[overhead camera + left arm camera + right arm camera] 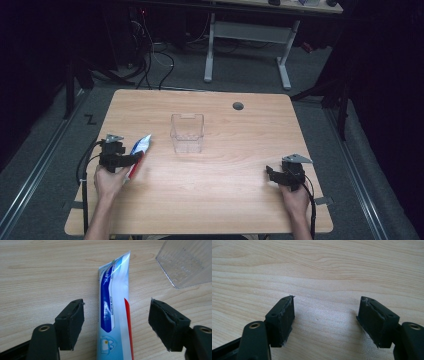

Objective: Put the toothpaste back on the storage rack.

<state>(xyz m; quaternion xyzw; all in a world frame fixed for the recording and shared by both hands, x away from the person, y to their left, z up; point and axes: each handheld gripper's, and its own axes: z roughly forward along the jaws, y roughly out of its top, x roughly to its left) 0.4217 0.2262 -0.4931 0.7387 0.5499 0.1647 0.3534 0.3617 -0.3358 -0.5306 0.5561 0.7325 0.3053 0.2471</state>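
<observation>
- The left gripper (116, 322) was seen with its jaws spread wide; the toothpaste tube (115, 307) lay between them, with bare wood visible on either side, so neither pad was pressed against it.
- The right gripper (325, 320) was likewise held spread apart, with nothing between its pads but the table (319, 270).
- In the high view, the toothpaste tube (139, 154) was found flat on the table's near left part, its crimped end pointed towards the clear container (187, 132), which stood near the middle, a little apart from the tube.
- The left gripper (131, 159) was positioned over the tube's lower half, while the right gripper (272, 175) was kept well apart, near the right edge.
- The tube was a glossy, flattened plastic one, white with a blue band and a red stripe.
- The container was transparent, box-shaped and open-topped, with a dimpled base.
- The table was of pale wood grain; the pads were matt black and rough-edged.
</observation>
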